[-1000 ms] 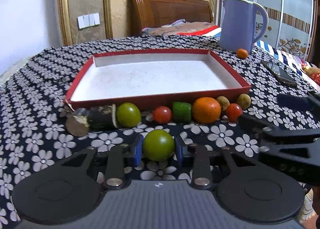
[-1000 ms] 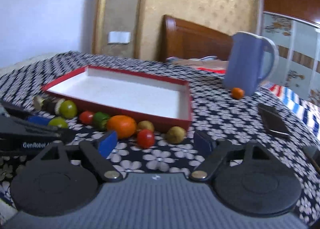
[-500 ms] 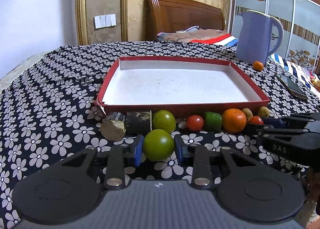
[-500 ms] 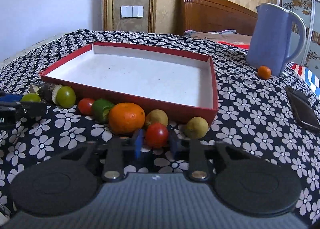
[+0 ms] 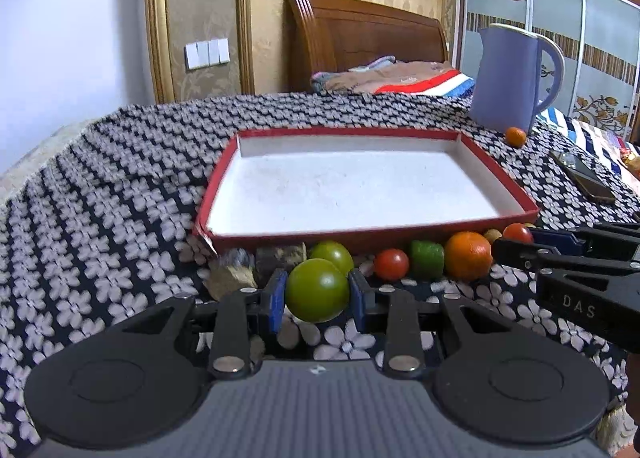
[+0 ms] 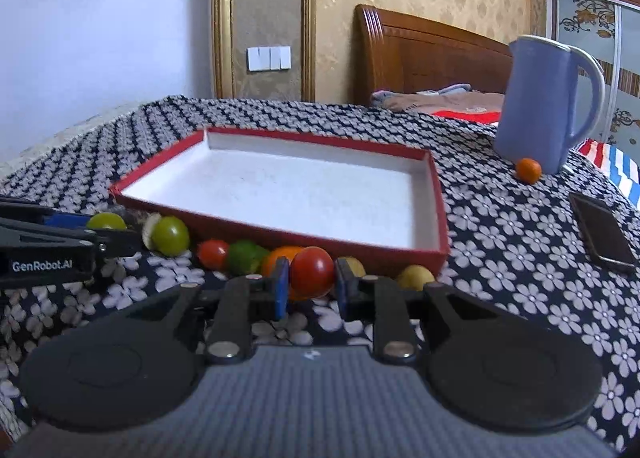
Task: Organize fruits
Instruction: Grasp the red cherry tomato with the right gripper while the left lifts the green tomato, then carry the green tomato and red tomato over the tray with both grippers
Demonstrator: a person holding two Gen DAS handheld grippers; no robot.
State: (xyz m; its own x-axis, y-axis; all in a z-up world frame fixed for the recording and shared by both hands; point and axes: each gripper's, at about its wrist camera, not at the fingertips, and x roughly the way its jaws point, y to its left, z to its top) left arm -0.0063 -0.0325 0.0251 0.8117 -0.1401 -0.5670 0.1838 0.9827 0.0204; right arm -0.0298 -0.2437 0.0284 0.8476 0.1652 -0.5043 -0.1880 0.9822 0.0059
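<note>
Now left tool [image 5: 317, 290] clamped on green tomato [image 5: 317, 290], right tool [image 6: 310, 282] clamped on red tomato [image 6: 312, 271], both w/ red tray [image 5: 496, 174] just ahead on bench.

Red box [image 5: 496, 186], white inside, lies open and holds nothing. A row of fruit lies along its near wall: green fruit [image 5: 333, 255], small red tomato [image 5: 391, 264], green block-shaped piece [image 5: 427, 259], orange [image 5: 468, 256]. One round green fruit [image 5: 317, 290] sits clamped between blue pads. One red tomato [image 6: 312, 272] sits likewise clamped.
</note>
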